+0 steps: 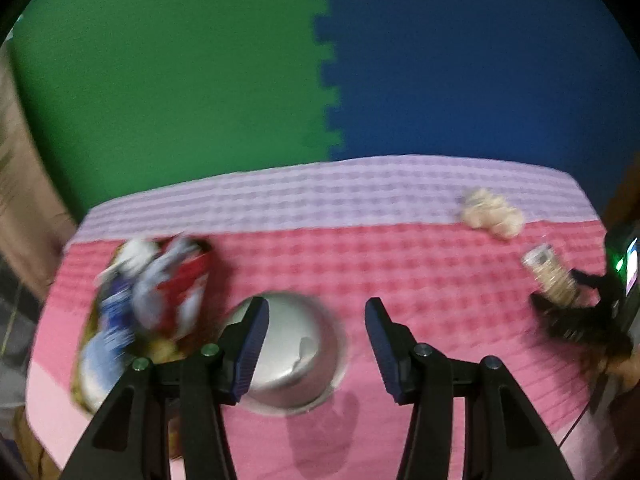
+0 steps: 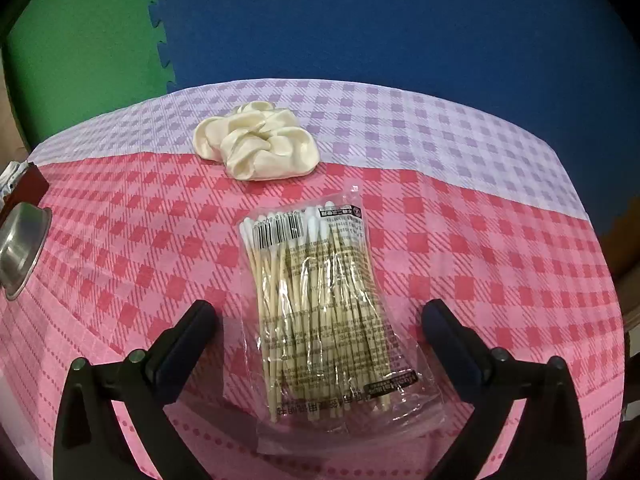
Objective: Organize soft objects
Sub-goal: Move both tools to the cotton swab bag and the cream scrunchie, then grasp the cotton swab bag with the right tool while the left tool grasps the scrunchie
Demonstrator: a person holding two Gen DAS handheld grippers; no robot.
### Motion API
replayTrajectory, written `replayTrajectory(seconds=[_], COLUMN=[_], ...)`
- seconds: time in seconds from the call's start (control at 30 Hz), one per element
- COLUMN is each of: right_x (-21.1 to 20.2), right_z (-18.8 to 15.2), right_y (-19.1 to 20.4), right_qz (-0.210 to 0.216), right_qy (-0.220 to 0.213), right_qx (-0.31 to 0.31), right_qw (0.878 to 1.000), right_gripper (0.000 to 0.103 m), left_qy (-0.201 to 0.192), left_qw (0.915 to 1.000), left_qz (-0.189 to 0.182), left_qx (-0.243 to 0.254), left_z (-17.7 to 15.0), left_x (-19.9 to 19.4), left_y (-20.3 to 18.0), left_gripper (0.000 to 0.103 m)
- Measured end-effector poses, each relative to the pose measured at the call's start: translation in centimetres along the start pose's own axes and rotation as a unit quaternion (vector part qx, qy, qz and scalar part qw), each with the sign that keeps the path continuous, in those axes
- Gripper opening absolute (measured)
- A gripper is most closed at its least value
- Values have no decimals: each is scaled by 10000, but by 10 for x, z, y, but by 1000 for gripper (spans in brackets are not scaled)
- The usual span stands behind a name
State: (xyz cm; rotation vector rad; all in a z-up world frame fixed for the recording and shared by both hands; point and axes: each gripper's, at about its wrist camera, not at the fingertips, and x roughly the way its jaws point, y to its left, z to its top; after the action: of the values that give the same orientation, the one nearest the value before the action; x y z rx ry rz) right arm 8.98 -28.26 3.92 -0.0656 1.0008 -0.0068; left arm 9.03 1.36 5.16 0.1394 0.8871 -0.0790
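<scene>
A clear bag of cotton swabs lies flat on the pink checked cloth, between the fingers of my open right gripper, which holds nothing. A cream scrunchie lies beyond the bag; it also shows far right in the left wrist view, with the swab bag at the right gripper. My left gripper is open and empty above a steel bowl. A blurred heap of red, white and blue soft packets lies left of the bowl.
The table wears a pink and lilac checked cloth. The steel bowl shows at the left edge of the right wrist view. Green and blue foam mats cover the floor beyond the table's far edge.
</scene>
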Motion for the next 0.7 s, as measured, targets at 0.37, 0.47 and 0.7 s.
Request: replayTrajectory(seconds=[0.37,0.47,0.7], right_x=[-19,-24,-38], right_z=[-6,-10,-32], right_y=[-14,-23,-66], right_qz=[240,166,-227], right_qy=[-386,-459,-415], right_qx=[142,237,580], right_qw=[9989,9985,9972], right_gripper=[25,23,22], left_qy=[206,300,524], left_qw=[9976,9961,9891], left_qz=[-321,-476,-1191], left_qx=[581,681,687], left_z=[31,31,44], left_x=[53,64,79], left_y=[-79,-94,-130], left_gripper=[51,51,51])
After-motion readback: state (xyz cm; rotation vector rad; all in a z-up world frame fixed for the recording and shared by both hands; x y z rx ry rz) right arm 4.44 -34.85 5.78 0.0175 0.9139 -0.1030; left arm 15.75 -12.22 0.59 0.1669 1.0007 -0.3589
